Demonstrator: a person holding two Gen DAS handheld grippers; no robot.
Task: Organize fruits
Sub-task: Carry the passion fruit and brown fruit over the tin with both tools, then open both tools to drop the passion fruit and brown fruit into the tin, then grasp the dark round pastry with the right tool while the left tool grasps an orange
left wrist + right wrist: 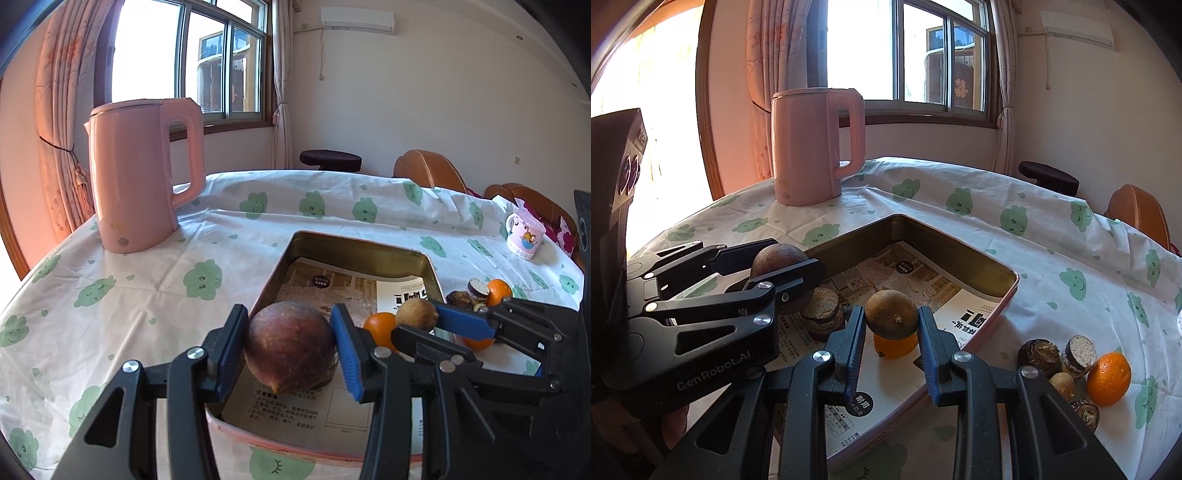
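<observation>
My left gripper (pixel 290 347) is shut on a large brown round fruit (pixel 290 345) and holds it over the near left part of the open metal tin (pixel 354 242). My right gripper (pixel 892 325) is shut on a smaller brown-green fruit (pixel 891 314) and holds it above an orange (pixel 895 347) that lies in the tin (pixel 1004 295). The right gripper with its fruit also shows in the left wrist view (pixel 417 314). A cut brown fruit (pixel 822 310) lies in the tin under the left gripper (pixel 783 266).
A pink kettle (pixel 144 173) stands at the back left on the cloud-print tablecloth (pixel 147 280). Another orange (pixel 1108 378) and several dark brown fruits (pixel 1039 356) lie on the cloth right of the tin. A cartoon mug (pixel 524 236) stands at the far right.
</observation>
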